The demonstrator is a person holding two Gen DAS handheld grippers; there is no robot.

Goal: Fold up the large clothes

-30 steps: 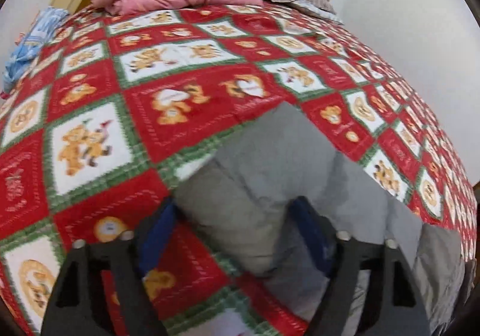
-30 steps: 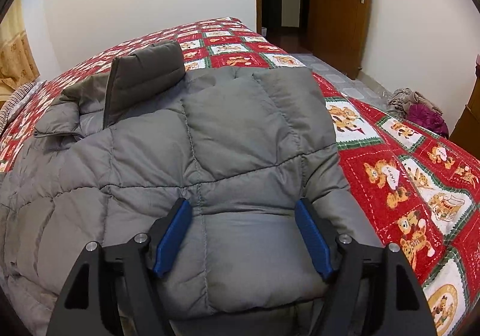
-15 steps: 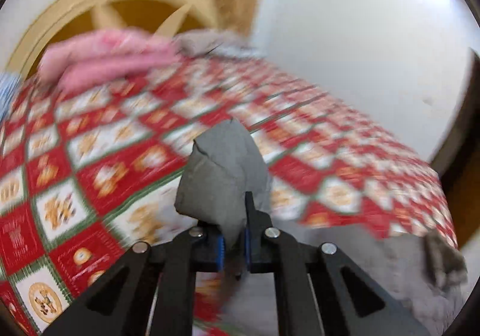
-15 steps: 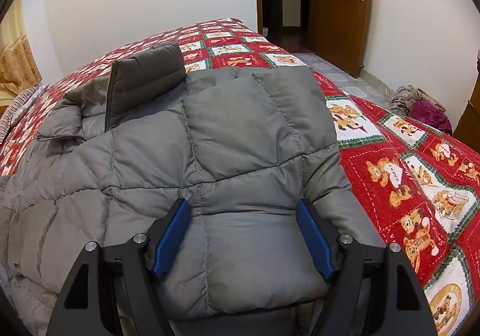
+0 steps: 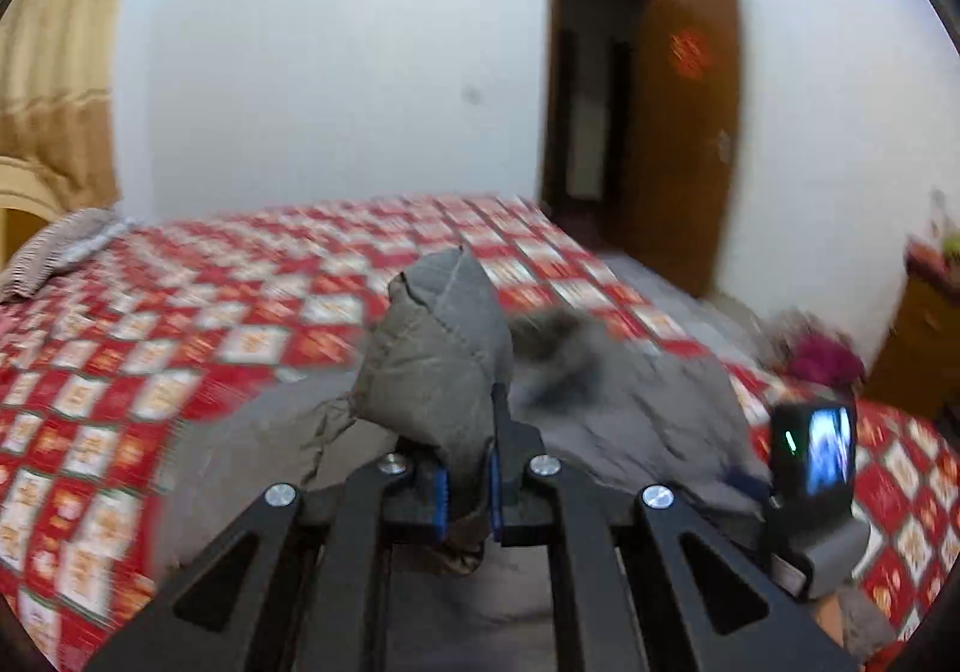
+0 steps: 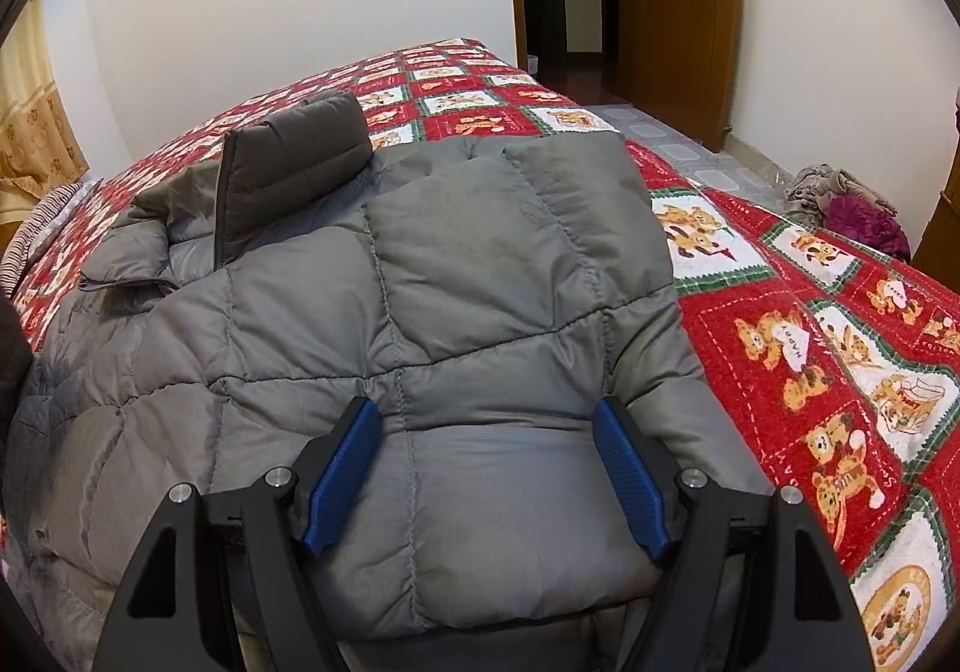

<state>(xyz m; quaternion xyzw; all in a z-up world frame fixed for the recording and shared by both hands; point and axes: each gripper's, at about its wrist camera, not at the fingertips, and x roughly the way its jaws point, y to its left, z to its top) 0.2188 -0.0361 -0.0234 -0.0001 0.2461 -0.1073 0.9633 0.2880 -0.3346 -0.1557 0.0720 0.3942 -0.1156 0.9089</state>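
STAGE: early fold | left claw (image 5: 467, 483): clamped on grey puffer jacket (image 6: 456, 276) cuff | right claw (image 6: 486, 477): wide, straddling folded sleeve | REMAINING: second sleeve, body folds

Left tongs (image 5: 465, 483) clamped on grey jacket (image 5: 438, 366) fold, lifted above bedspread (image 5: 180, 324).
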